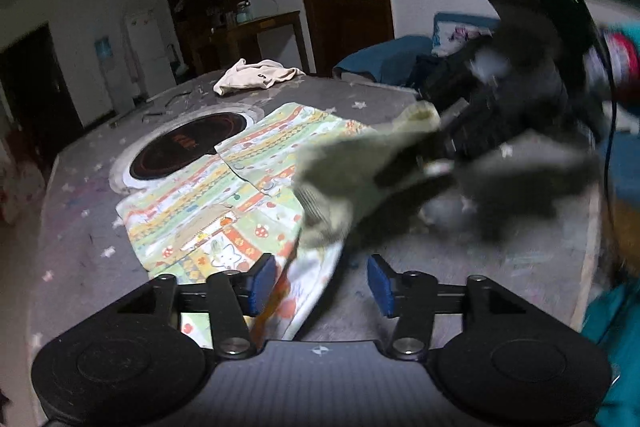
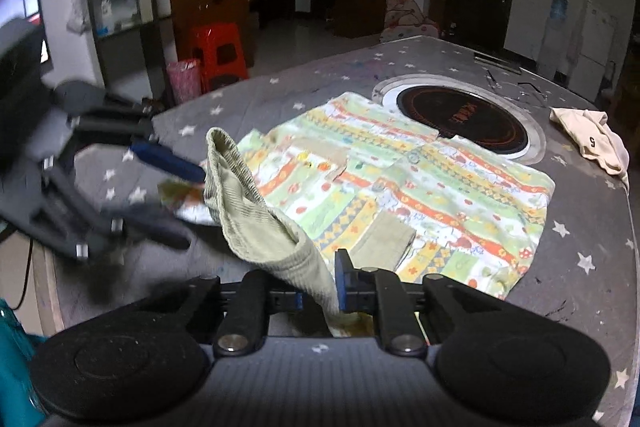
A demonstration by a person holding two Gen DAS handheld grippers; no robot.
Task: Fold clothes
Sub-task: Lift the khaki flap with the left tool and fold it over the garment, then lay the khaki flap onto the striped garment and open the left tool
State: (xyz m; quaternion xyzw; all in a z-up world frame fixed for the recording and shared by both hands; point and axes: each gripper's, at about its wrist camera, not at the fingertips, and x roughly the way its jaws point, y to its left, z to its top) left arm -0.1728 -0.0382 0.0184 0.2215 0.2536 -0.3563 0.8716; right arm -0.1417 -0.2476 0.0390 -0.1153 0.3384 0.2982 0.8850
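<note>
While a patterned child's shirt [image 2: 400, 183] is spread flat on the star-printed counter [image 2: 592, 211], partly over a round black inset cooktop [image 2: 464, 115], its ribbed green cuff [image 2: 256, 211] is lifted clear and clamped in the jaws of the right gripper [image 2: 338, 283]. The left gripper [image 1: 322, 285] is seen with jaws apart above the shirt's near hem, nothing pressed between its blue pads. A crumpled cream garment [image 2: 592, 141] is left at the counter's far edge, well apart from the shirt.
</note>
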